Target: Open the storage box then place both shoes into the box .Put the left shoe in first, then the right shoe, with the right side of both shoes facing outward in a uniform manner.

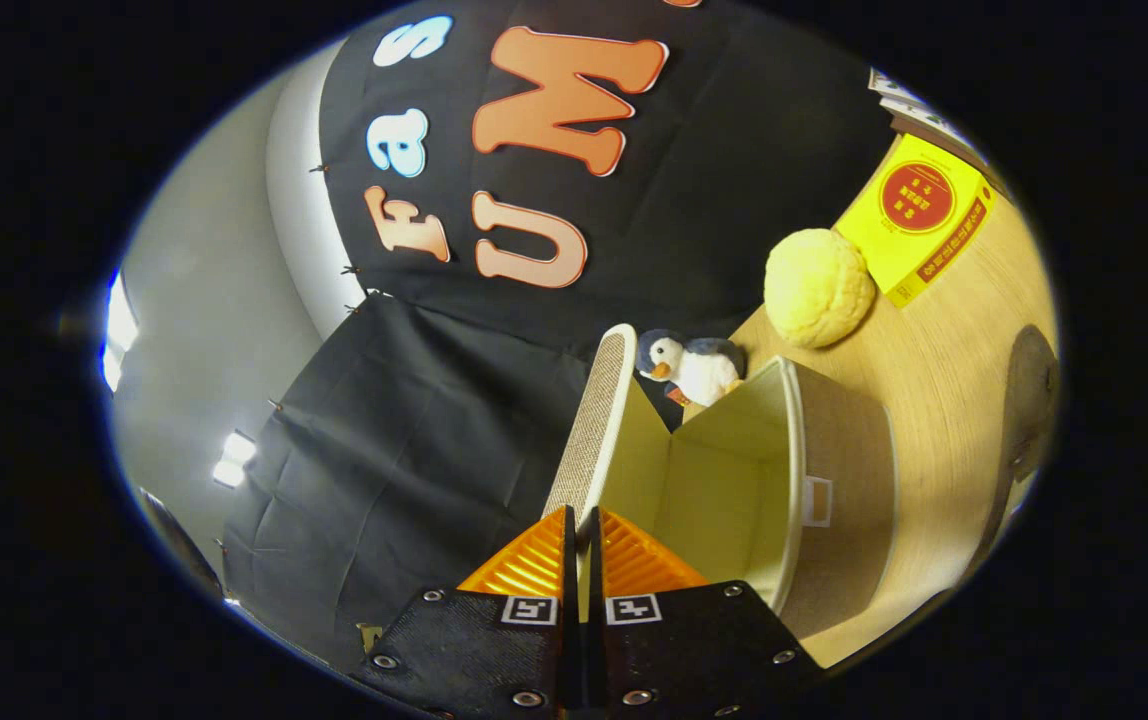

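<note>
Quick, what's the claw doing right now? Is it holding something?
Claw: closed on the edge of the storage box lid, holding it swung open.

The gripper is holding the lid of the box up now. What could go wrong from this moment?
1. The gripper pinches only the edge of the lid, so the lid may slip out and fall shut on the storage box.
2. Swung further back, the lid could knock the toy penguin standing just behind it.
3. The box is empty and probably light, so pulling on the lid may drag or tip it on the table.
</note>
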{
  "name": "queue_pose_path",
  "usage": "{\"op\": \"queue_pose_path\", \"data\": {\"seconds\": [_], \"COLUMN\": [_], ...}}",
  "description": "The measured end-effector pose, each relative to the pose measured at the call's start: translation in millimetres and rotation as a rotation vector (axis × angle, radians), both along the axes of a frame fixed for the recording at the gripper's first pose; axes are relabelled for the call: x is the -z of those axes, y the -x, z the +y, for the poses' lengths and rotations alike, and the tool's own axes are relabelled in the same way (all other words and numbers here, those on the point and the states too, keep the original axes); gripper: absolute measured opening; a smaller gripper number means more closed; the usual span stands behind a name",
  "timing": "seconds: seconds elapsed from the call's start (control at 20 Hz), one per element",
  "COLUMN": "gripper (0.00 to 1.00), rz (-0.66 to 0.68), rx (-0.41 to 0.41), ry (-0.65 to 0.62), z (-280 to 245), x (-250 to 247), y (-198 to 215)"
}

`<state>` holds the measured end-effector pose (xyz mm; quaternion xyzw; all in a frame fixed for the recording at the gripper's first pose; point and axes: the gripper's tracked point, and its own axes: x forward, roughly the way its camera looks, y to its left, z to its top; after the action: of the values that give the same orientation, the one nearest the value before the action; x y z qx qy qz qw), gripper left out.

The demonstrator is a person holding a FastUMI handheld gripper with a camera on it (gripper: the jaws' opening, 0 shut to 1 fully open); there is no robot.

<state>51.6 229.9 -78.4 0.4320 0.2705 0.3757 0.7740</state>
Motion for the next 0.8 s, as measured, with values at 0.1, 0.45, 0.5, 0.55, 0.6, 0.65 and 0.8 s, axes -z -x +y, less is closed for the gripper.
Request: {"op": "queue_pose_path", "data": {"seconds": [0.1, 0.45, 0.5, 0.55, 0.6, 0.65, 0.8], "gripper": [0.03, 0.04, 0.04, 0.03, 0.03, 0.04, 0.05], "rz": [-0.016, -0.027, -0.024, -0.021, -0.018, -0.019, -0.03], "rx": [0.0, -0.045, -0.051, -0.059, -0.068, -0.077, -0.085], "ry": [0.015, 0.01, 0.014, 0.018, 0.025, 0.036, 0.102], "z": [20.0, 106.7, 118.9, 131.2, 142.3, 152.1, 174.4], "x": [-7.6, -18.3, -15.9, -12.8, -10.4, -8.0, 2.6], "y": [-0.8, 7.2, 7.5, 10.2, 12.2, 14.1, 15.6]}}
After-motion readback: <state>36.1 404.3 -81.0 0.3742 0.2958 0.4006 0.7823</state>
